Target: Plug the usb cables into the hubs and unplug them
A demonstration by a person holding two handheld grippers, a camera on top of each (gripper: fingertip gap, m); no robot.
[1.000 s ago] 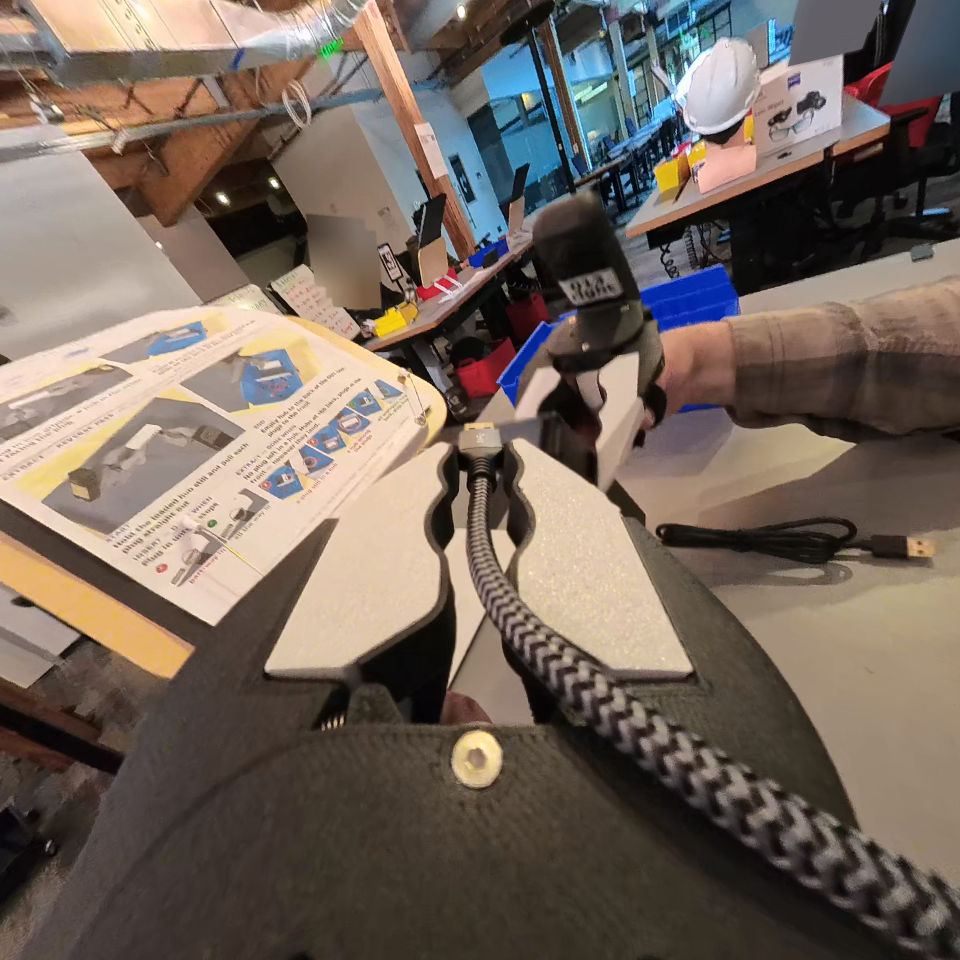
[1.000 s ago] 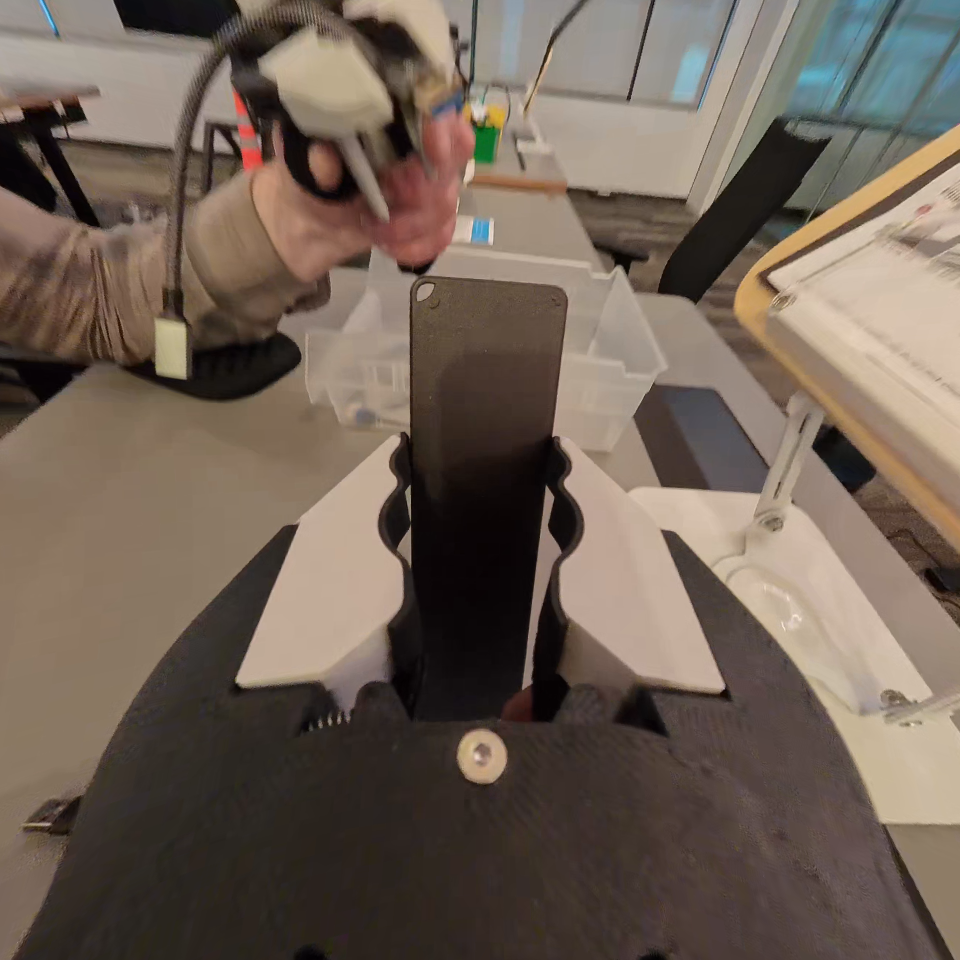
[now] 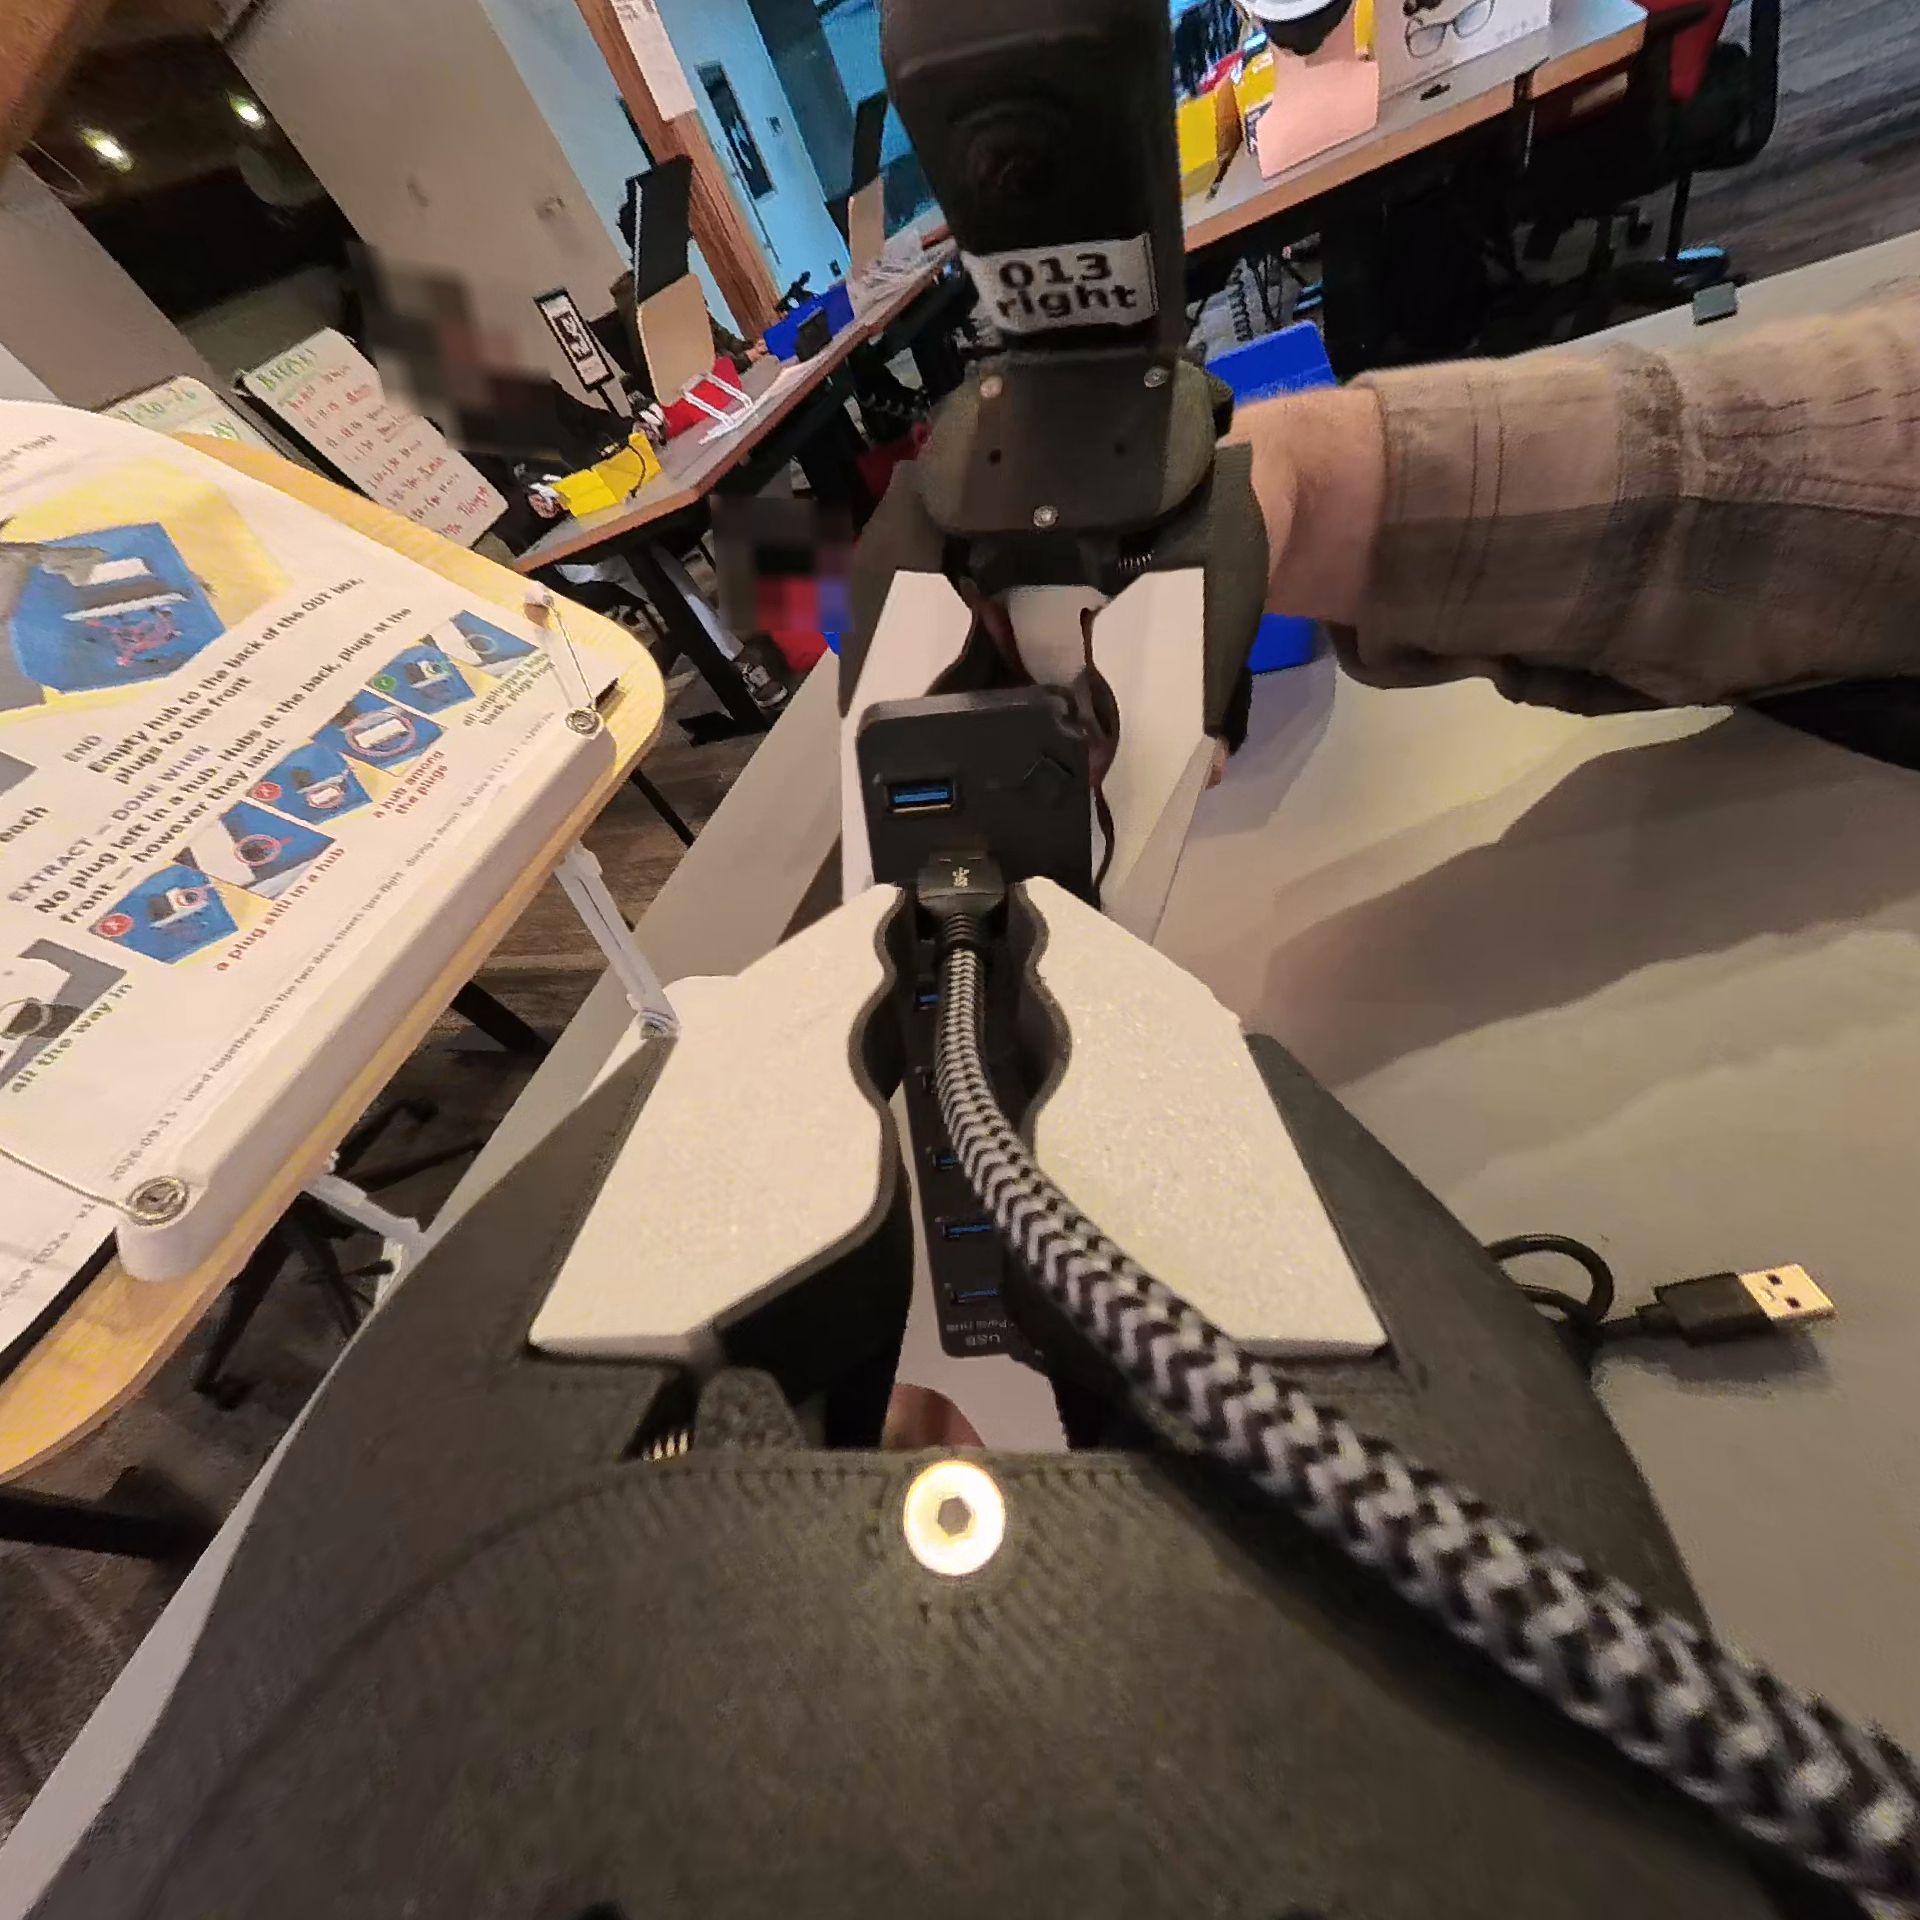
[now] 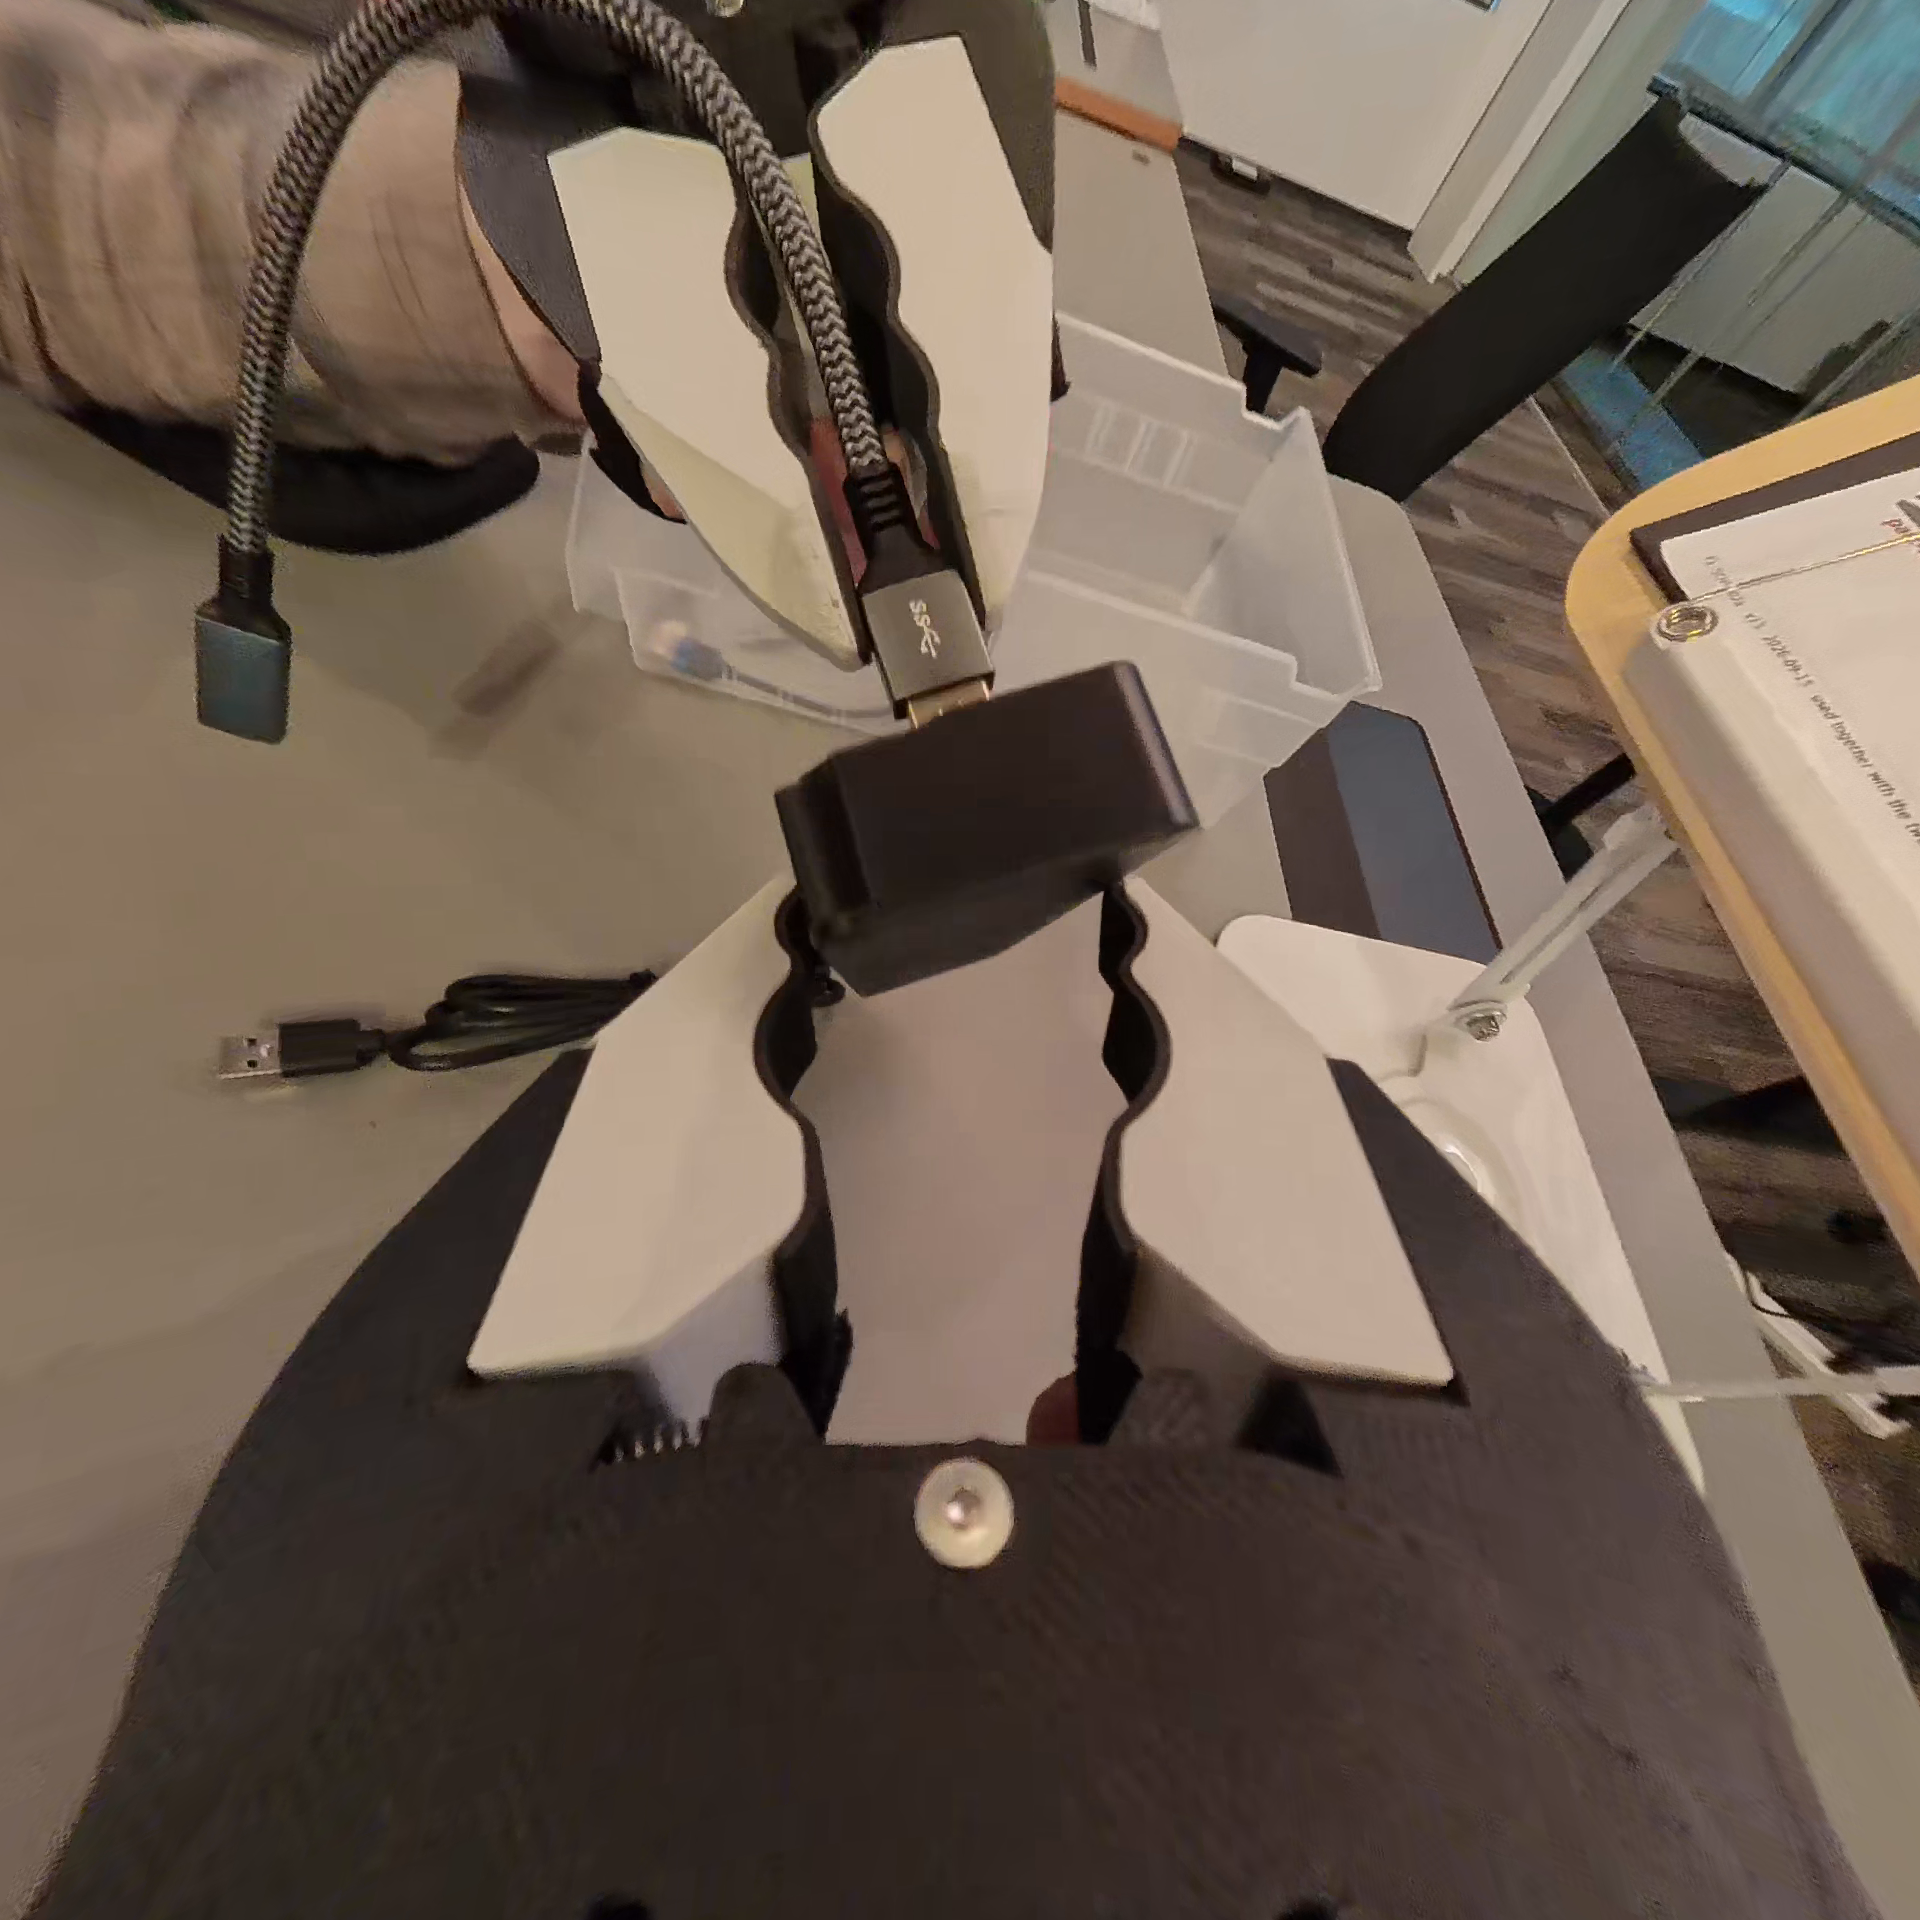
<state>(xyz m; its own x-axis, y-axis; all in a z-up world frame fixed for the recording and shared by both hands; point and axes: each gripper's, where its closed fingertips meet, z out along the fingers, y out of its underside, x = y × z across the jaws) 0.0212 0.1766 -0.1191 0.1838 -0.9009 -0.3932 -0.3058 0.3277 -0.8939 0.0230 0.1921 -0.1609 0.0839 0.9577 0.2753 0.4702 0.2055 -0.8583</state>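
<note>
Above the surface:
Left tongs: clamped on braided cable, plug meeting hub.
Right tongs: gripping hub.

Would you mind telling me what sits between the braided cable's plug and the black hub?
Only the plug's metal tip, partly showing at the hub; the right wrist view shows it. Nothing else lies between them.

Left gripper clamps braided USB cable, plug meeting black USB hub. Right gripper grips hub's far end. Loose black cable lies right of hub on grey table.
</note>
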